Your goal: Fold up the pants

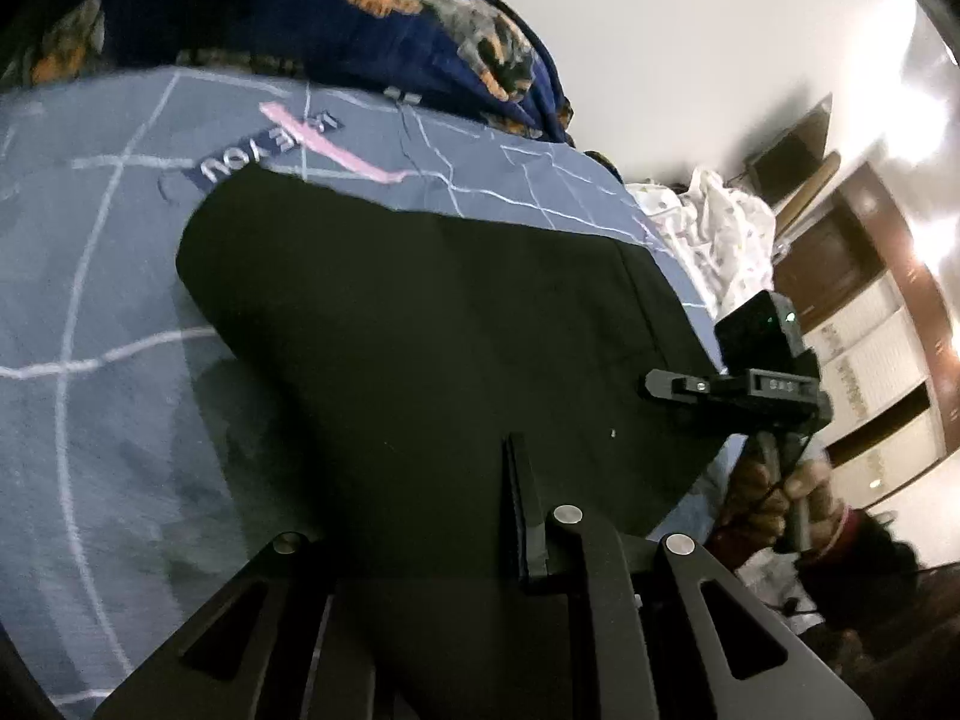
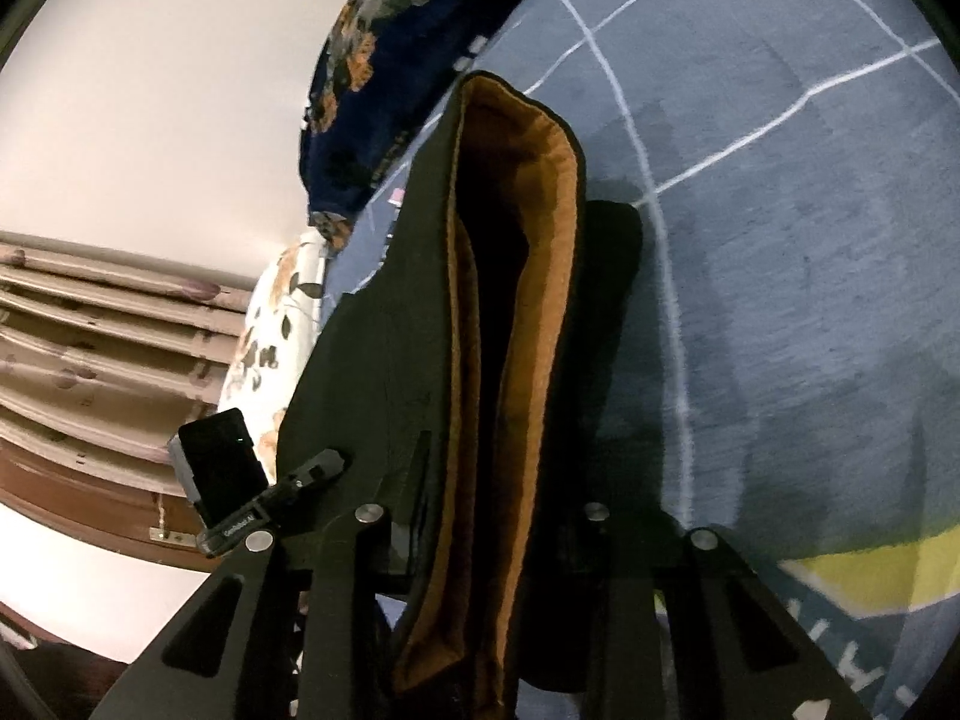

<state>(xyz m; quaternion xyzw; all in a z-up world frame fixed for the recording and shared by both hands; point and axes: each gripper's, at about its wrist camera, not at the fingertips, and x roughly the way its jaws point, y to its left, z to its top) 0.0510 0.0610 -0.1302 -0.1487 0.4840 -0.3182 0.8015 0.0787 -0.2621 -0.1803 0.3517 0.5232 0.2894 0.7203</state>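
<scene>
The black pants (image 1: 432, 324) are lifted over the blue-grey bedsheet (image 1: 90, 276), spread as a dark panel. My left gripper (image 1: 522, 516) is shut on the near edge of the pants; only one finger shows against the cloth. The right gripper (image 1: 660, 387) appears in this view at the right, gripping the pants' far edge, held by a hand (image 1: 774, 492). In the right wrist view the pants (image 2: 372, 360) hang with the waistband open, showing an orange-brown lining (image 2: 540, 276). My right gripper (image 2: 480, 510) is shut on that waistband. The left gripper (image 2: 327, 468) grips the left edge.
A dark blue floral blanket (image 1: 336, 6) is bunched at the head of the bed. White patterned cloth (image 1: 720, 228) lies at the bed's edge. A floral pillow (image 2: 276, 336) is beyond the pants. Wooden wardrobe doors (image 1: 870, 324) and a white wall stand behind.
</scene>
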